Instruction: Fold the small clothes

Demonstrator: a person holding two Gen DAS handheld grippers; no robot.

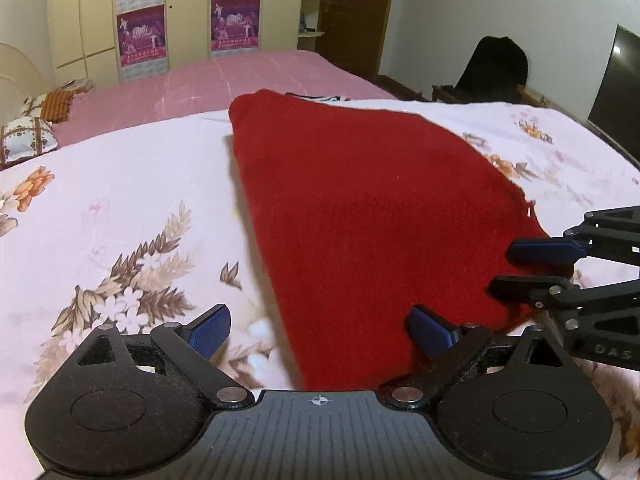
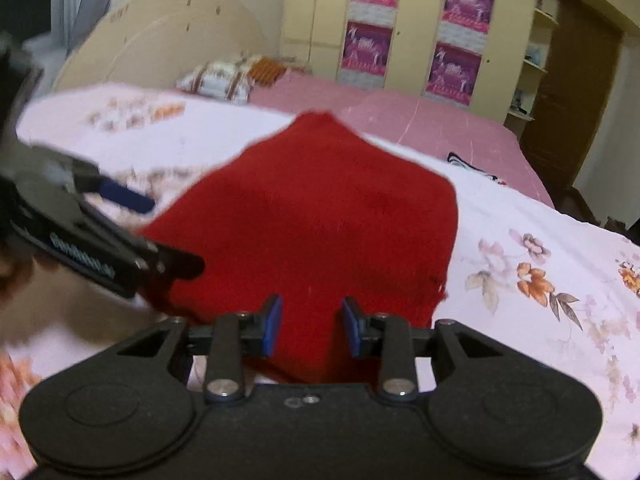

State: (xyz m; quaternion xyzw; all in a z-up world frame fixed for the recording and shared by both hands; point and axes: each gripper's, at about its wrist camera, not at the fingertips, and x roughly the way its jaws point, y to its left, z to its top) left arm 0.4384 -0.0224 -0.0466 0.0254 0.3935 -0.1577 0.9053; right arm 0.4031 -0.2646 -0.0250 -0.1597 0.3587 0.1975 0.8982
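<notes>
The left gripper (image 1: 318,330) stood wide open over the near left corner of the red cloth (image 1: 360,208), one pad off on the quilt (image 1: 120,208) and the other over the red; it held nothing. The cloth lay flat on the floral quilt in the middle of the bed, narrowing to a point at the far end, so its long axis ran away from both cameras toward the wardrobe (image 1: 176,12), with the wide end nearest the grippers. In the right wrist view the same cloth (image 2: 320,216) showed that peak pointing up and away.

The right gripper (image 2: 308,328) sat at the near right corner with its jaws partly parted; red fabric lay between the pads, but they did not appear to press on it.

By my reading the step in hand was lining up both grippers on the near edge before a fold. The next move called for each to close on its own corner, the left needing to shut much further, then both to lift and carry the edge toward the point together. Uneven grips could skew the fold.
</notes>
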